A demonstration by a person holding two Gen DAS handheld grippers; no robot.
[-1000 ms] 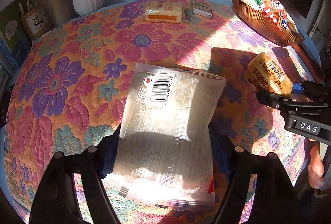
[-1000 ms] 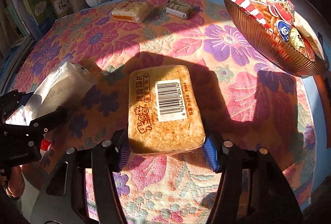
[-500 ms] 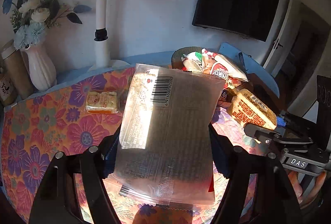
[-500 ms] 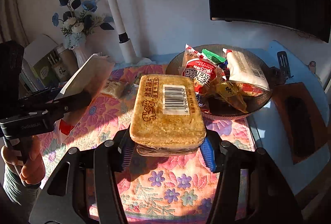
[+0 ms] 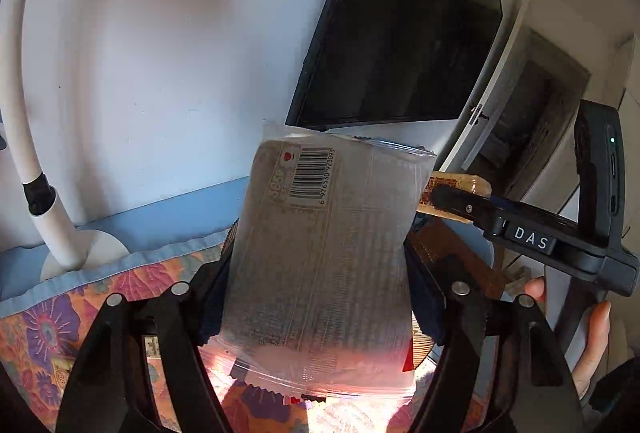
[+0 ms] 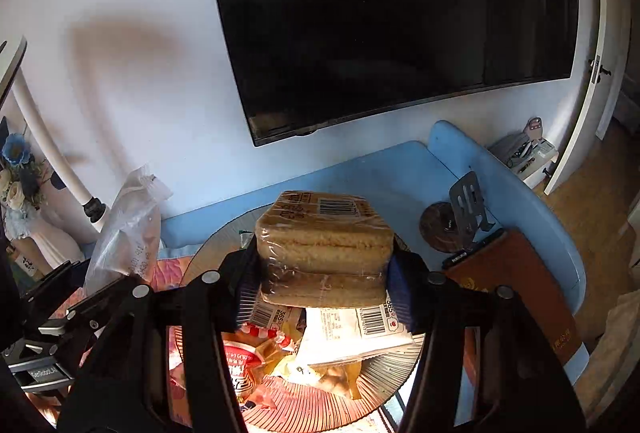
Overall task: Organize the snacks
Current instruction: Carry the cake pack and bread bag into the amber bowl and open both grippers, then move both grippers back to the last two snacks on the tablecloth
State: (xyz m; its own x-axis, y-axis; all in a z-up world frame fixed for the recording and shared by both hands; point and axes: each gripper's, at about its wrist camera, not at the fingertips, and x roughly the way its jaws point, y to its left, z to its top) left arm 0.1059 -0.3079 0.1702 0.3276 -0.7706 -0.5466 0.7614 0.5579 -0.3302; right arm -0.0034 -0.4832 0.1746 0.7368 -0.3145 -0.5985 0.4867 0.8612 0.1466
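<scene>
My left gripper [image 5: 320, 297] is shut on a clear flat snack bag with a barcode [image 5: 324, 253], held up in the air; the bag also shows at the left of the right wrist view [image 6: 128, 229]. My right gripper [image 6: 320, 277] is shut on a wrapped brown rice-cracker block [image 6: 324, 245], held right above the amber ribbed bowl [image 6: 304, 405]. The bowl holds several snack packs [image 6: 352, 333]. The right gripper with the cracker block [image 5: 456, 189] shows just right of the bag in the left wrist view.
A flowered tablecloth [image 5: 44, 329] covers the table. A white lamp stand [image 5: 60, 233] is at the back left, a vase of flowers [image 6: 20, 193] further left. A black TV [image 6: 392, 17] hangs on the wall. A phone stand [image 6: 468, 209] and brown book [image 6: 524, 285] lie right of the bowl.
Both grippers have risen and tilted up with their snacks still held. The right gripper has come over the bowl; the left has moved toward it beside the right one.
</scene>
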